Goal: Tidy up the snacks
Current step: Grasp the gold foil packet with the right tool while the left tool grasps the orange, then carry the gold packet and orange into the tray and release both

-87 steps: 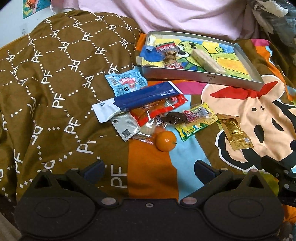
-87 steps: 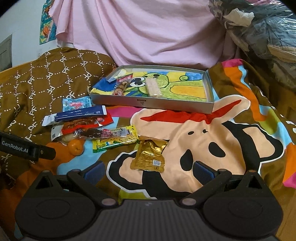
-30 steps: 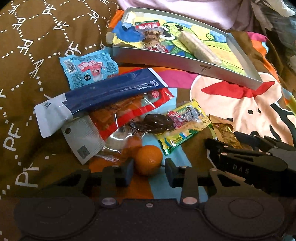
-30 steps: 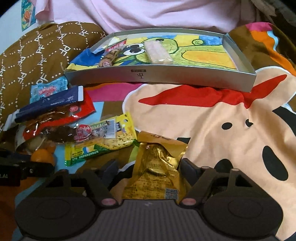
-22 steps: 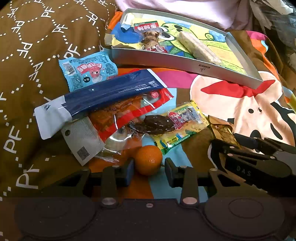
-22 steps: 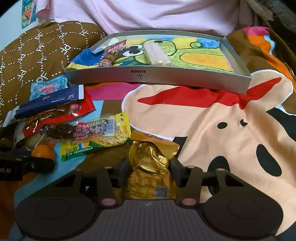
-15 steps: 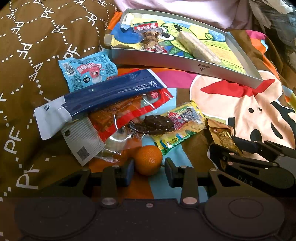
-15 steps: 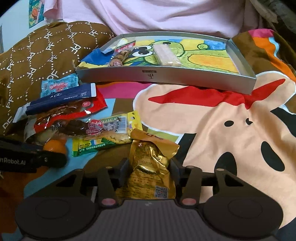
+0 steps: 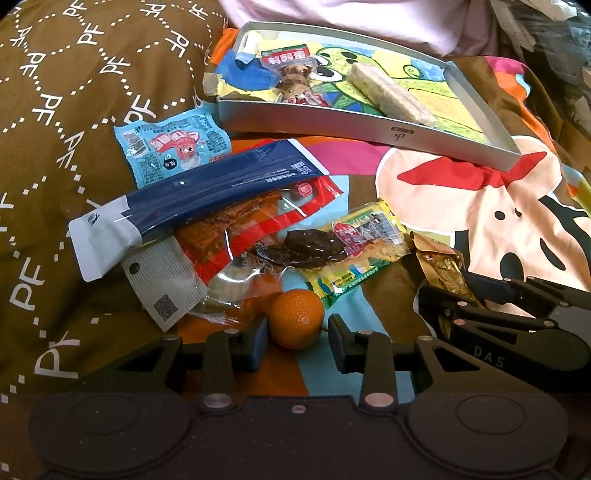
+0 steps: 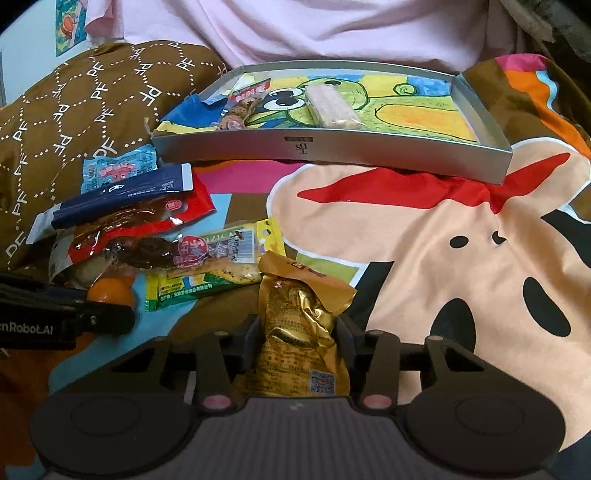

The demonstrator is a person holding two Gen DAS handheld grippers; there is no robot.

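A small orange (image 9: pixel 297 318) lies on the bedspread between the fingertips of my left gripper (image 9: pixel 296 329), whose pads touch it on both sides. My right gripper (image 10: pixel 299 325) has a crinkled gold packet (image 10: pixel 295 288) between its jaws. They are closing, and the pads press its sides. A silver tray (image 10: pixel 332 147) with a cartoon lining stands beyond, holding a pale wrapped bar (image 10: pixel 330 103) and a red-labelled packet (image 10: pixel 240 107). Left of the gold packet lies a pile: a long dark blue pouch (image 9: pixel 207 188), a red packet (image 9: pixel 258 221), a yellow-green packet (image 9: pixel 362 258) and a light blue packet (image 9: pixel 173 147).
Everything rests on a soft, rumpled bedspread, brown with white letters (image 9: pixel 74 92) on the left and a big cartoon face (image 10: pixel 443 258) on the right. Pink cloth (image 10: pixel 332 29) hangs behind the tray. The two grippers sit close side by side.
The right jaws have narrowed onto the gold packet, which now stands crumpled between the pads. The left gripper and the orange have stayed put.
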